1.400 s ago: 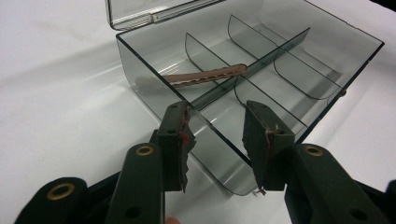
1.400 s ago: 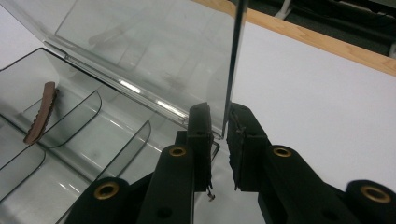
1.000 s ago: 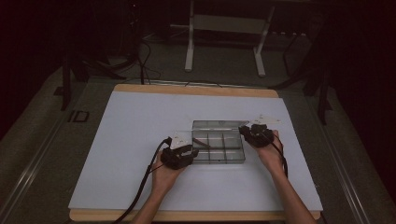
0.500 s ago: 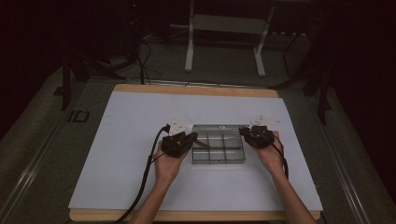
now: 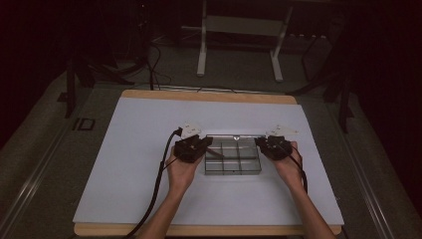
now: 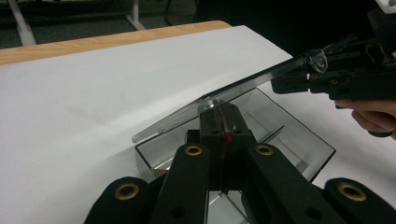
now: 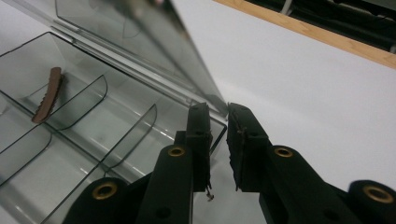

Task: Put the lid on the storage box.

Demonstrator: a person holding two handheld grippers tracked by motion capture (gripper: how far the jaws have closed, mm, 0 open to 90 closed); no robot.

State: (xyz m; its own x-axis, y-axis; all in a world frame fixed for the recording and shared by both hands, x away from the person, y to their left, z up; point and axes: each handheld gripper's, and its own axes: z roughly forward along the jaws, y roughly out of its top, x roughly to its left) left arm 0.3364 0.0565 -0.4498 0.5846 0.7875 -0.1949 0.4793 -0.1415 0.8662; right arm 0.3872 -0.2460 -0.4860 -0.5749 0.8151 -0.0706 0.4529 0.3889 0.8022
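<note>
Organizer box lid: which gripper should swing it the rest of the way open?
Left. The left gripper is shut on the lid's front edge, lid already tilted up off the box. The right gripper pinches the lid's corner near the hinge, better for steadying.

A white sheet [image 5: 139,164] covers a wooden table [image 5: 209,95]. Beyond the table's far edge, a white stand [image 5: 239,30] rests on the dark floor [image 5: 45,124], with cables [image 5: 149,64] lying to its left.
</note>
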